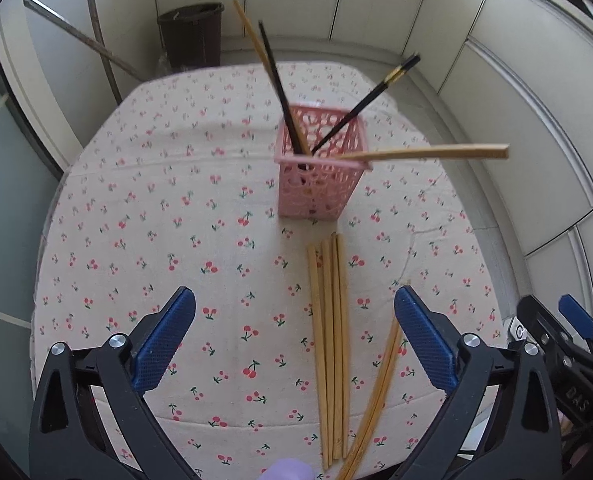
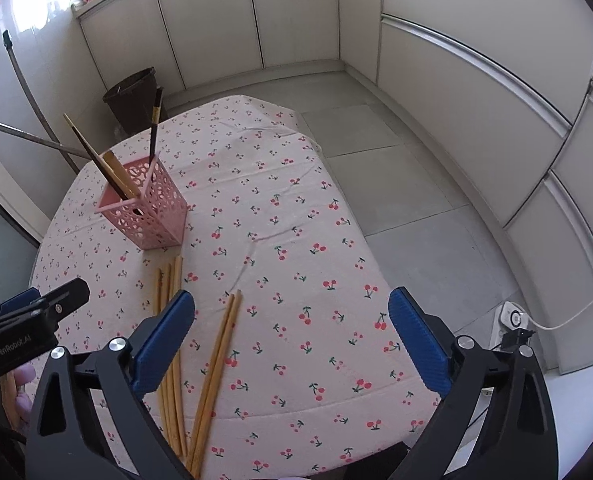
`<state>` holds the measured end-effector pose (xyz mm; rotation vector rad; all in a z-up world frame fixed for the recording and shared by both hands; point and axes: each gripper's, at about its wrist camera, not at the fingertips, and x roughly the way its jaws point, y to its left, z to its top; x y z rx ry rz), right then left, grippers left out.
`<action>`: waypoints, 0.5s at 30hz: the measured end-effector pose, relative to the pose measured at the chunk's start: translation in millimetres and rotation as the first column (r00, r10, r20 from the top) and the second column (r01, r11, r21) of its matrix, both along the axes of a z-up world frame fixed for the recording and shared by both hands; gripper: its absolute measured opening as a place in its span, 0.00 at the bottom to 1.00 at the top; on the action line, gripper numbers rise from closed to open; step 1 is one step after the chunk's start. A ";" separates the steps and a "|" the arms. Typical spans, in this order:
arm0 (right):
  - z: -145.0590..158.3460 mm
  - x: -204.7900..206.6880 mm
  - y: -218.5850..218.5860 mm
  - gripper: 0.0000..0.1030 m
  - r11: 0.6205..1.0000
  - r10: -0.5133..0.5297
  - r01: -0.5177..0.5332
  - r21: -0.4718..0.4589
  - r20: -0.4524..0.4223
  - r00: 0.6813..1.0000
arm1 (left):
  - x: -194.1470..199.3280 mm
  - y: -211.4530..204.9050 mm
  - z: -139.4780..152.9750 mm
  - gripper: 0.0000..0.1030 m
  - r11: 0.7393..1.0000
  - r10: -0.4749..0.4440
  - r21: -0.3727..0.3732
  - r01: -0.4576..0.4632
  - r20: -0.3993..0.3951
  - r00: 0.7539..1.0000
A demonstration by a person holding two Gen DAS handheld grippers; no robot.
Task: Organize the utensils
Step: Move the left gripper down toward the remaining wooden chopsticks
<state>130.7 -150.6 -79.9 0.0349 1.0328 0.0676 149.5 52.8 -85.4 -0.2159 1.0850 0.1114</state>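
A pink perforated basket (image 1: 316,184) stands on the cherry-print tablecloth (image 1: 176,220) and holds two black chopsticks (image 1: 278,88) and wooden ones (image 1: 436,153). Several wooden chopsticks (image 1: 330,340) lie on the cloth in front of it, with a separate pair (image 1: 376,396) angled to their right. My left gripper (image 1: 295,340) is open above the lying bundle, holding nothing. My right gripper (image 2: 292,340) is open and empty, over the cloth right of the pair (image 2: 216,364). The basket (image 2: 148,208) shows at the left of the right wrist view.
A dark waste bin (image 1: 192,36) stands on the floor beyond the table. A metal pole (image 1: 96,46) leans at the far left. White cabinets line the walls. A white power strip (image 2: 512,320) with cable lies on the floor at the right.
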 end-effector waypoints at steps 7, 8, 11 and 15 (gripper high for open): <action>-43.7 -12.2 -13.7 0.92 0.996 0.000 0.017 0.084 -0.194 0.981 | 23.7 15.7 -52.5 0.93 0.982 0.032 -0.174 -0.071 -0.216 0.976; -49.7 -12.1 -15.0 0.92 0.993 0.002 0.026 0.119 -0.232 0.973 | 26.8 19.2 -58.7 0.93 0.976 0.053 -0.194 -0.100 -0.233 0.971; -56.7 -12.8 -13.8 0.92 0.983 0.014 0.038 0.179 -0.281 0.960 | 33.6 25.0 -66.7 0.93 0.970 0.103 -0.187 -0.154 -0.258 0.961; -60.8 -12.7 -18.7 0.92 0.966 0.008 0.079 0.248 -0.329 0.944 | 41.2 25.2 -74.8 0.93 0.972 0.125 -0.158 -0.172 -0.272 0.954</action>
